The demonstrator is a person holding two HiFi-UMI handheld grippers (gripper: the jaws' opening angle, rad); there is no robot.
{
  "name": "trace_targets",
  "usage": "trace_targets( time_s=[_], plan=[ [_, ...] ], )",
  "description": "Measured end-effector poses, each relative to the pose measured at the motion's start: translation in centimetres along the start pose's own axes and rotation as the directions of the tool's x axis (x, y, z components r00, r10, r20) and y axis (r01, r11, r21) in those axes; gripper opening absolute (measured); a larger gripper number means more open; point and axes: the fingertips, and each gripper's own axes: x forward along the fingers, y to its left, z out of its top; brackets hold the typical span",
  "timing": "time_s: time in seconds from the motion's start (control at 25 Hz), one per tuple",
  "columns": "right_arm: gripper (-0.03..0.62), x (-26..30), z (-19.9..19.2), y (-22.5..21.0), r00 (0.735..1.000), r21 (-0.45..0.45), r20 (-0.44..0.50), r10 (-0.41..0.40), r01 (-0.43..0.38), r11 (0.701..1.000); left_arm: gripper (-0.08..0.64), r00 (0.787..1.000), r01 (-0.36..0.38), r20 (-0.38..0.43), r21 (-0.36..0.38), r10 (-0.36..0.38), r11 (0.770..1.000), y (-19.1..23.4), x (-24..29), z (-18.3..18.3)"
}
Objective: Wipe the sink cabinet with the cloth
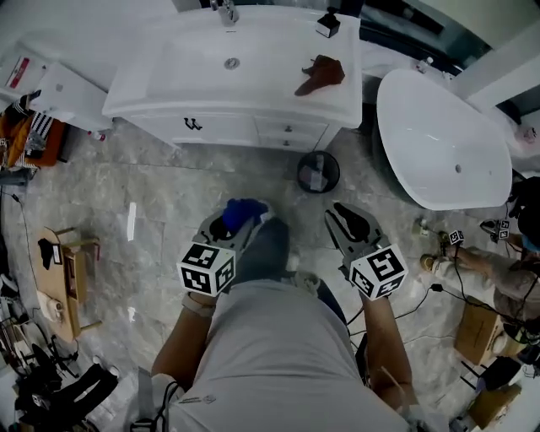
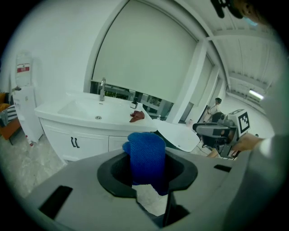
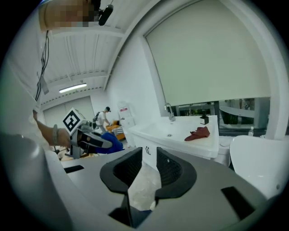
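Note:
The white sink cabinet (image 1: 228, 126) stands ahead of me, also in the left gripper view (image 2: 90, 135) and the right gripper view (image 3: 180, 140). My left gripper (image 1: 232, 224) is shut on a blue cloth (image 1: 245, 211), which bulges up between its jaws (image 2: 146, 155). To its right, my right gripper (image 1: 350, 221) has a narrow gap between its jaws with nothing in it (image 3: 148, 164). Both grippers hang over the marble floor, short of the cabinet doors. A red-brown cloth (image 1: 321, 74) lies crumpled on the countertop's right side.
A faucet (image 1: 226, 12) and a small black item (image 1: 328, 24) sit at the back of the counter. A round black bin (image 1: 318, 171) stands on the floor by the cabinet's right corner. A white bathtub (image 1: 439, 143) is at the right, a wooden stool (image 1: 67, 274) at the left.

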Motion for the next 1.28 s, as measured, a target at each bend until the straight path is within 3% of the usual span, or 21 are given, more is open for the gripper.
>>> trace_targets(
  time_s=[0.12, 0.44, 0.6, 0.8, 1.0, 1.16, 1.28],
  plan=[
    [0.167, 4.5, 0.9, -2.2, 0.995, -0.081, -0.095, 0.025, -0.033, 0.996, 0.126, 1.0, -0.002, -0.005, -0.032, 0.002, 0.999, 2.4, 3.0, 1.7],
    [0.187, 15.7, 4.2, -9.3, 0.956, -0.291, -0.291, 0.034, -0.122, 0.949, 0.126, 1.0, -0.02, -0.014, -0.12, 0.019, 0.993, 8.8, 10.0, 5.9],
    [0.187, 20.1, 2.7, -12.0, 0.905, -0.337, -0.421, 0.061, -0.219, 0.916, 0.126, 0.998, -0.063, -0.014, -0.181, 0.062, 0.982, 11.1, 11.5, 6.1],
    [0.189, 25.0, 0.2, -15.7, 0.817, -0.351, -0.566, 0.112, -0.362, 0.864, 0.126, 0.99, -0.135, -0.003, -0.278, 0.14, 0.951, 12.4, 14.1, 5.7],
    [0.189, 28.0, -2.7, -17.8, 0.72, -0.348, -0.676, 0.157, -0.5, 0.793, 0.126, 0.964, -0.24, 0.014, -0.384, 0.265, 0.892, 13.7, 16.3, 4.7],
    [0.189, 29.1, -4.1, -18.8, 0.653, -0.355, -0.739, 0.168, -0.589, 0.726, 0.126, 0.93, -0.304, 0.023, -0.514, 0.366, 0.803, 14.6, 17.8, 3.4],
    [0.189, 30.3, -4.4, -19.7, 0.631, -0.38, -0.76, 0.155, -0.625, 0.682, 0.126, 0.911, -0.321, 0.024, -0.587, 0.412, 0.744, 15.1, 19.9, 2.2]
  ],
)
